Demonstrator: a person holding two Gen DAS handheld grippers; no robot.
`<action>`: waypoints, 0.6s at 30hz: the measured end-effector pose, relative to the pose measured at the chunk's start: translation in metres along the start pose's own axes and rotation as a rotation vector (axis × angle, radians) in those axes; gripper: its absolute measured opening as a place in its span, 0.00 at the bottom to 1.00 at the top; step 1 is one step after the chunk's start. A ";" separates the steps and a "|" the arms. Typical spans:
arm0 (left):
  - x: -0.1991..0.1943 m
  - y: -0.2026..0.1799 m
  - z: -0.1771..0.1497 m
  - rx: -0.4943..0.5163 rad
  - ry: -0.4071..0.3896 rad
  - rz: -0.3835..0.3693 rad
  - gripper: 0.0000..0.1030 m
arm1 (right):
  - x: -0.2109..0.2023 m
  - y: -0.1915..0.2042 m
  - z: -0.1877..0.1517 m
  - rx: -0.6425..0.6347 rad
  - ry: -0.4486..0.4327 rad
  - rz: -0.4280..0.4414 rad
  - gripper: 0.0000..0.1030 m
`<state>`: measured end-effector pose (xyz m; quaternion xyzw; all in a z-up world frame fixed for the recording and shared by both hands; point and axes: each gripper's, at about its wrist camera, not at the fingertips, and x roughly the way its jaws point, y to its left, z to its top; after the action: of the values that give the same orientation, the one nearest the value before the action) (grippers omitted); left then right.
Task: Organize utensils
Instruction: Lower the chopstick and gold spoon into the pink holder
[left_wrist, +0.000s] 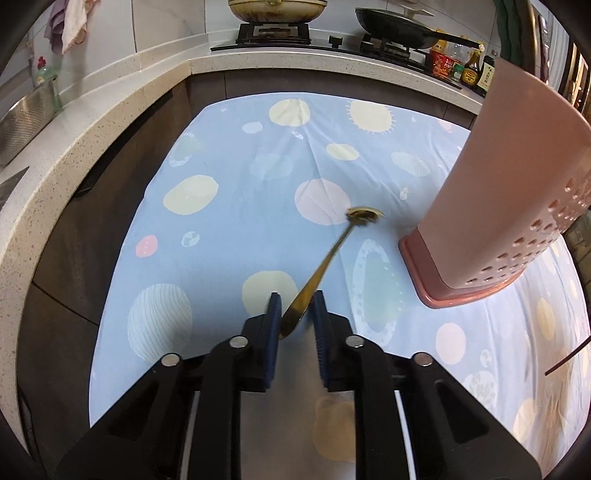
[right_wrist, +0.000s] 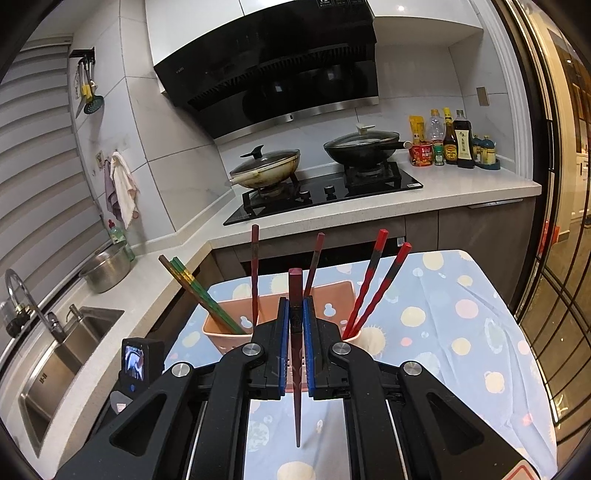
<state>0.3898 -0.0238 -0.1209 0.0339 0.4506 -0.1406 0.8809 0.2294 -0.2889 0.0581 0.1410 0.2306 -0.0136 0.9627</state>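
Observation:
My left gripper (left_wrist: 296, 304) is shut on the handle of a gold spoon (left_wrist: 325, 266). The spoon slants up to the right, its bowl (left_wrist: 364, 215) above the patterned blue cloth (left_wrist: 236, 229). The pink perforated utensil holder (left_wrist: 491, 206) stands close on the right. In the right wrist view my right gripper (right_wrist: 295, 314) is shut on a dark red chopstick (right_wrist: 296, 354) held upright, tip down, just in front of the pink holder (right_wrist: 332, 295). Green chopsticks (right_wrist: 195, 291), dark red chopsticks (right_wrist: 255, 266) and red-black chopsticks (right_wrist: 373, 280) stand in the holder.
A stone counter (left_wrist: 74, 147) wraps the table on the left and back. It carries a hob with a pan (right_wrist: 266, 170) and a wok (right_wrist: 364, 147), sauce bottles (right_wrist: 450, 142), a steel pot (right_wrist: 107, 267) and a sink (right_wrist: 62, 362). A glass door (right_wrist: 554, 221) is at right.

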 end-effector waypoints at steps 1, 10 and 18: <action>-0.002 -0.001 -0.002 0.003 0.003 -0.002 0.04 | 0.000 0.001 -0.001 0.000 0.001 0.000 0.07; -0.045 -0.017 -0.042 -0.023 0.012 -0.038 0.01 | -0.016 0.006 -0.008 -0.001 0.006 0.009 0.07; -0.119 -0.036 -0.050 -0.028 -0.079 -0.059 0.01 | -0.031 0.009 -0.004 -0.010 -0.019 0.016 0.07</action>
<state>0.2743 -0.0228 -0.0522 0.0025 0.4181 -0.1615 0.8939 0.2010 -0.2800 0.0710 0.1380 0.2205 -0.0060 0.9655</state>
